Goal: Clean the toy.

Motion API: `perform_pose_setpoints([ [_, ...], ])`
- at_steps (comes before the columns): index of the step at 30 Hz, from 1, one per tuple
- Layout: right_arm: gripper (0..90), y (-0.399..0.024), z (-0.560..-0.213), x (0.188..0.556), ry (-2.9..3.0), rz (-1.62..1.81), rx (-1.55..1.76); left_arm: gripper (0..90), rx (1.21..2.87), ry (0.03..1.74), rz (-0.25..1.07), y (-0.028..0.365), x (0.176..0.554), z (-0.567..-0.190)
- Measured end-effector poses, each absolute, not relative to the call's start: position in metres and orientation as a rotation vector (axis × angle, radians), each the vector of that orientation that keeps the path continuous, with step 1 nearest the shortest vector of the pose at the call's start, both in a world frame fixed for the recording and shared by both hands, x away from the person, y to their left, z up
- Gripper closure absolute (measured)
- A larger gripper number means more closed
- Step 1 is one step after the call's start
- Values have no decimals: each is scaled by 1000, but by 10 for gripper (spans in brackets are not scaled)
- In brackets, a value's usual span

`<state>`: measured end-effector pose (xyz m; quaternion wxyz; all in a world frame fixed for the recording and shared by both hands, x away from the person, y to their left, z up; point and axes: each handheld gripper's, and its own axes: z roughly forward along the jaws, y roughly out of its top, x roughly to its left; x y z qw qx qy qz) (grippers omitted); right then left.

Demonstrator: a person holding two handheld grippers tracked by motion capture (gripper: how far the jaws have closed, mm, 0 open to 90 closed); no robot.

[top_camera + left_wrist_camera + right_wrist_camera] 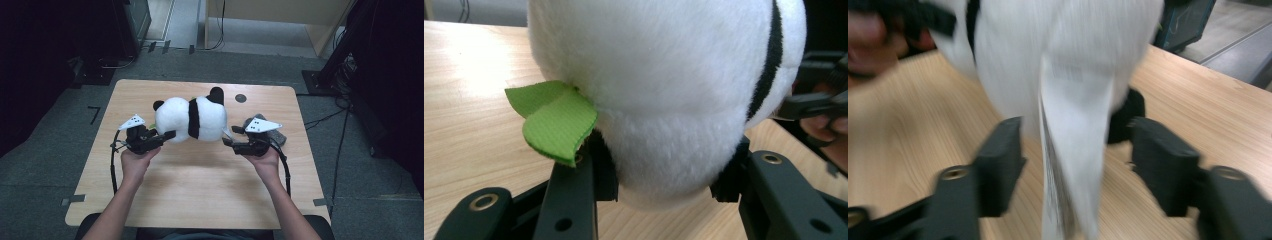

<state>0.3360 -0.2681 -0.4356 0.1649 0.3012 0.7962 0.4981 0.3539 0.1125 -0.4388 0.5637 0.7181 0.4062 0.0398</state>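
Two grippers meet on one plush panda point(192, 117), which hangs between them just above the table point(200, 190) near its far half. Nearest the person, the forearms come in from the bottom of the high view. The left gripper point(167, 135) reaches the toy's white end from the left, and the right gripper point(227, 141) reaches its other end from the right.

The left gripper view shows its jaws pressed into a bulge of white fur point(664, 165), squeezing it on both sides, with a green felt leaf point(554, 120) lying just beside the left jaw. That hold looks firm, yet plush gives, and the judgement here is that the rounded bulge could slide out if the toy is pulled or swung.

The right gripper view is blurred. Its jaws stand apart with a white sewn-in label point(1073, 150) hanging between them, and neither pad visibly presses on it (the panda's weight seems to rest on the left gripper alone). Should these jaws close on the label only, the thin strip may slip or twist free.

Farther off, the high view adds what the close views lack: the panda's black band and ears, a dark round mark point(240, 98) on the tabletop and a grey object point(272, 131) behind the right gripper. Only the left gripper view reveals the leaf clearly.
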Motion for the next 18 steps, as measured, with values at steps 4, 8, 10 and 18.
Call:
perform_pose_setpoints([
  [4, 621, -261, -438, 329, 2211, 1328, 771, 541, 1733, 943, 33, 108, 353, -440],
  [8, 672, -260, -440, 328, 2228, 1342, 761, 469, 1750, 956, 28, 104, 355, -445],
  [10, 683, -261, -441, 329, 2259, 1349, 795, 416, 1751, 965, 30, 103, 355, -447],
  [18, 687, -260, -448, 334, 2331, 1325, 906, 300, 1781, 1045, 8, 98, 360, -459],
])
